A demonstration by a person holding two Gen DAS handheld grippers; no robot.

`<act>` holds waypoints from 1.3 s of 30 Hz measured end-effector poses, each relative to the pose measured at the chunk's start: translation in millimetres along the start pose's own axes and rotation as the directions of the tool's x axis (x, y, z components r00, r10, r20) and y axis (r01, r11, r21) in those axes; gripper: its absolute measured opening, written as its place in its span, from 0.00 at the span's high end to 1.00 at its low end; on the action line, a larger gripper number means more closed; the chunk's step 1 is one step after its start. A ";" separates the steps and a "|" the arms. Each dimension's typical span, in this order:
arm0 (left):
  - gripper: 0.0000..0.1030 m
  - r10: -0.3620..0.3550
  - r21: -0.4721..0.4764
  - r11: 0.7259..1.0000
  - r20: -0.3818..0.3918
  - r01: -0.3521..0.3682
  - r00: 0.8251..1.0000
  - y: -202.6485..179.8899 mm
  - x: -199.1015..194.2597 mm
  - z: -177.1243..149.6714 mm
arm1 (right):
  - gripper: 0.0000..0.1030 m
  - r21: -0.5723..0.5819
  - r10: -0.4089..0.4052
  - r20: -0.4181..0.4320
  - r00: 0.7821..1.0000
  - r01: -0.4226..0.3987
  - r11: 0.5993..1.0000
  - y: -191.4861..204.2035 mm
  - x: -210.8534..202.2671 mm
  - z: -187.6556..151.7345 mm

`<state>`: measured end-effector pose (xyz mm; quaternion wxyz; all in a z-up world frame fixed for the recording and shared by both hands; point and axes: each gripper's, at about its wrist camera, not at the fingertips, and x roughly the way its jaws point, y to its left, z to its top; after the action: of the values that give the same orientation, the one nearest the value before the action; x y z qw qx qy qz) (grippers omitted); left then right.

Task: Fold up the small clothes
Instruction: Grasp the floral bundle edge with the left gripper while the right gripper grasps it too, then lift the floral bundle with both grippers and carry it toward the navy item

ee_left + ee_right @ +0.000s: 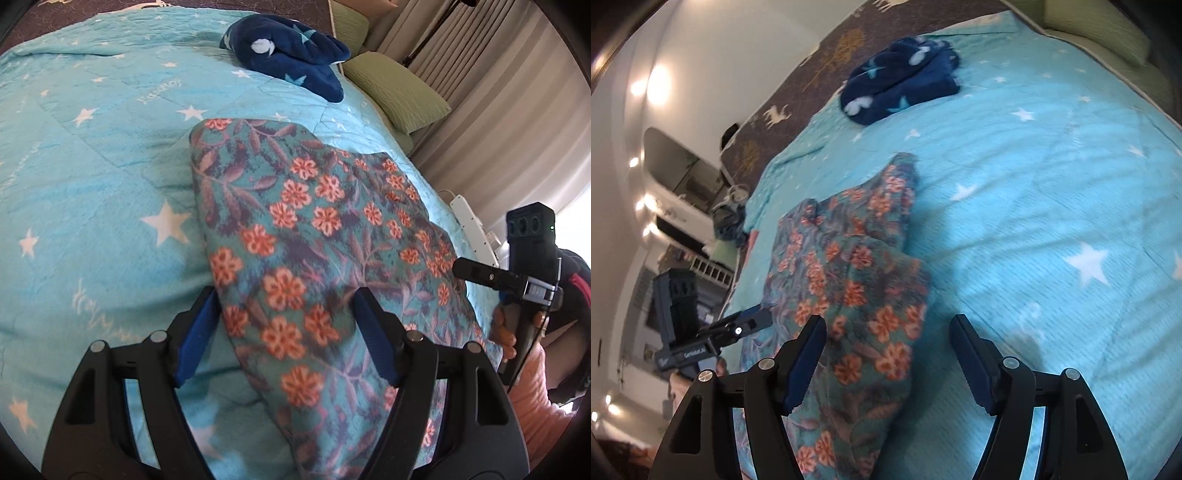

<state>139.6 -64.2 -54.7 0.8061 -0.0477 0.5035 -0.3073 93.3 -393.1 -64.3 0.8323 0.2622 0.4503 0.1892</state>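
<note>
A floral teal garment with orange flowers (310, 236) lies folded on the light-blue star blanket (92, 177). My left gripper (284, 306) is open, its fingers spread over the garment's near end, with nothing held. In the right wrist view the same garment (849, 266) lies ahead and to the left. My right gripper (888, 332) is open, hovering over the garment's near right edge and the blanket (1052, 184). The right gripper also shows in the left wrist view (461, 267) at the garment's right edge. The left gripper shows in the right wrist view (761, 319) at the garment's left side.
A dark-blue fleece garment with stars (291, 51) (905, 77) lies bunched at the far end of the blanket. Green pillows (395, 88) and curtains (498, 110) line the right side. A white power strip (472, 225) lies beside the bed. Furniture and lamps (650, 206) stand at the left.
</note>
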 end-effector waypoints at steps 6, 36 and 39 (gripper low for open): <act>0.27 -0.077 0.022 0.997 0.003 0.077 0.997 8.7 10.3 12.0 | 0.25 -0.062 0.148 -0.033 0.988 -0.150 0.987 -1.2 23.9 21.6; 0.85 -0.028 0.316 0.939 0.464 -0.136 0.885 -88.0 -140.7 28.9 | 0.87 -0.406 0.052 0.374 0.926 0.113 0.907 151.4 -80.9 12.0; 0.86 -0.033 0.345 0.922 0.519 -0.174 0.854 -105.6 -163.3 51.1 | 0.87 -0.411 0.070 0.435 0.898 0.129 0.903 171.9 -106.8 27.5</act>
<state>85.6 -72.5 138.8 0.9157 0.0473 0.2015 -0.3444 47.3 -323.2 122.0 0.9521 0.1011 0.2019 0.2064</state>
